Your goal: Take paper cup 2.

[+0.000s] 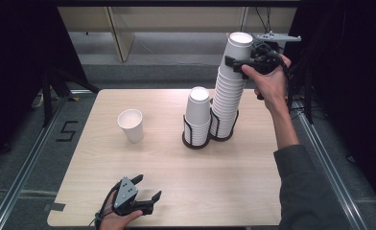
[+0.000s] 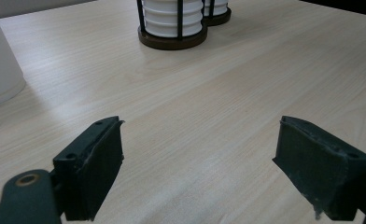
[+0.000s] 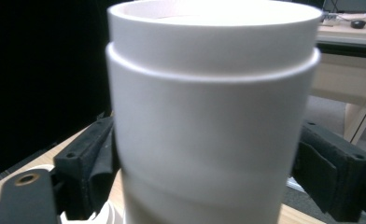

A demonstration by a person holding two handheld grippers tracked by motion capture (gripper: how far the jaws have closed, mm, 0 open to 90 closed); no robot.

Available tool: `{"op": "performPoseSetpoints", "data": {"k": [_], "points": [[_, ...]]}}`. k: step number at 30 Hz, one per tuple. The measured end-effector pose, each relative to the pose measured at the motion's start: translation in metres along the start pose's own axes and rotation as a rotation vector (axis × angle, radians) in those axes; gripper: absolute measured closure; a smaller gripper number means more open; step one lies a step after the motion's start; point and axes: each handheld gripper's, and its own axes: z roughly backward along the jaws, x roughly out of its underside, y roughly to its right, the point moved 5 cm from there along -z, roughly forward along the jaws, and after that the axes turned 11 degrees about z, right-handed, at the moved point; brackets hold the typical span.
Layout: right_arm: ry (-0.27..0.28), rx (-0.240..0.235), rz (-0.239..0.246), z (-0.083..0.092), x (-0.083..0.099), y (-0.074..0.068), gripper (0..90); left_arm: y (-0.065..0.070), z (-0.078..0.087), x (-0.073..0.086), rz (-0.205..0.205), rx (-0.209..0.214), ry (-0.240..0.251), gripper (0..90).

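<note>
A: Right gripper (image 1: 235,63) — state?

B: Clamped on the top cup (image 1: 239,44) of the tall stack (image 1: 227,100), one pad on each side wall. Confirmed in the right gripper view: cup (image 3: 209,140) wedged between both jaws, no gap on either side.

A: Why gripped so high up?

B: Probably to peel off one cup and leave the rest seated. Stack leaning slightly toward the hand, likely from the pull.

A: And what keeps the stack from coming along?

B: Wire holder (image 1: 223,136) at the base, far right part of the table (image 1: 176,182). Short stack (image 1: 198,115) in a twin holder just beside it, touching or nearly so; cannot tell which.

A: Left gripper (image 1: 146,187)?

B: Jaws spread, nothing between them. Parked low at the near edge, well apart from the stacks, out of the way of the lift.

A: Anything set out already?

B: Lone cup (image 1: 131,125), upright, mouth up, left of the holders. Looks like the place for singles.

A: Risk?

B: Two cups lifting together if nested tight.
</note>
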Motion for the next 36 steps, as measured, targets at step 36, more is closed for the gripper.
{"op": "performPoseSetpoints", "data": {"k": [36], "points": [[0.179, 0.12, 0.052, 0.065, -0.085, 0.002, 17.8, 0.002, 0.0, 0.001, -0.015, 0.004, -0.021, 14.3]]}}
